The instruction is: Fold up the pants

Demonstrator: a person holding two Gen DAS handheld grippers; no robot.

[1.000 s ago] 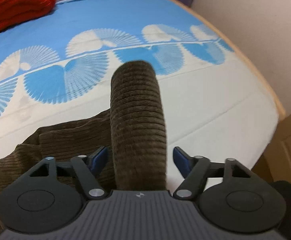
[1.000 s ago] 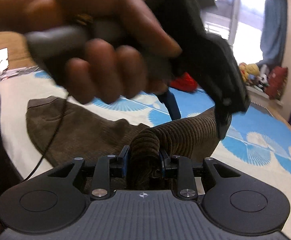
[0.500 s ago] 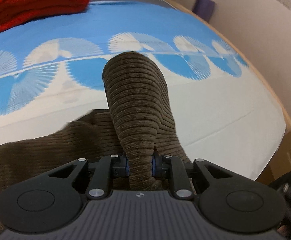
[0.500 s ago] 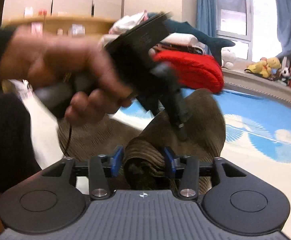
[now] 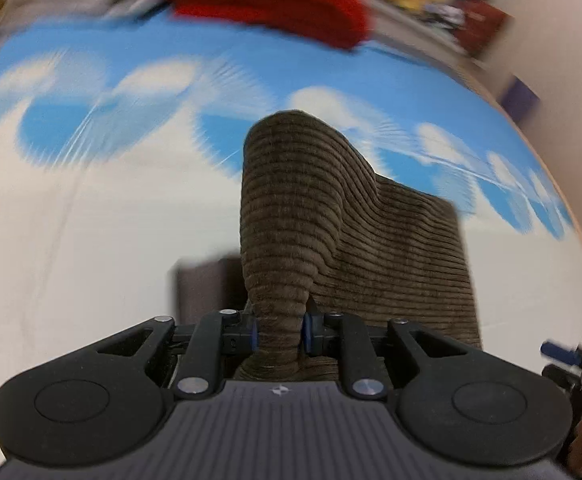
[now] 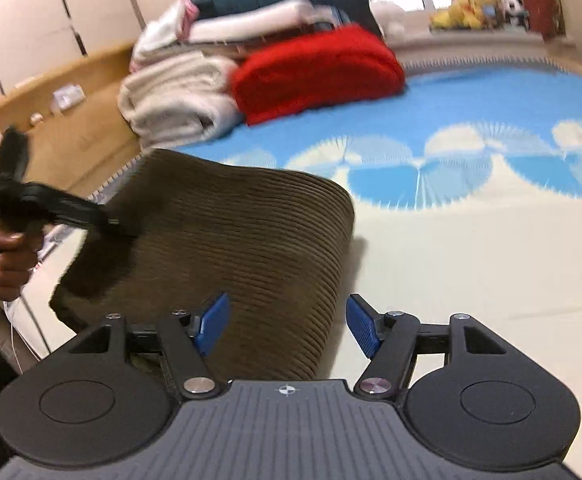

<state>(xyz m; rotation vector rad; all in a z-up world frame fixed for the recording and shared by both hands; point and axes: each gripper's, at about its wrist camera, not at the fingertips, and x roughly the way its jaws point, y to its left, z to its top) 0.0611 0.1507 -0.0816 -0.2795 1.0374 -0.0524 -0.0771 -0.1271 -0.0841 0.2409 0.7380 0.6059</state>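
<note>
- The left gripper [image 5: 278, 330] is clamped on a bunched fold of the brown corduroy pants [image 5: 303, 216]; both blue pads press into the cloth from either side, with no gap showing.
- From that pinch the fabric rises ahead of the fingers in a rounded hump, then slopes away to the gripper's right as a flat ribbed panel hanging above the bed sheet [image 5: 91, 240].
- The right gripper [image 6: 287, 324] stands wide apart — its blue pads [image 6: 361, 324] are splayed outward and neither one presses the cloth.
- In the right wrist view the pants [image 6: 243, 248] lie draped just ahead of and between the open fingers, reaching up and to the left.
- At the far left of that view a hand [image 6: 3, 256] grips the handle of the left gripper [image 6: 103, 220], whose tip meets the raised edge of the pants — blurred there.
- Beyond the pants, a red blanket [image 6: 315, 72] and a pile of cream towels [image 6: 179, 100] sit at the head of the blue-and-white sheet [image 6: 471, 240].
</note>
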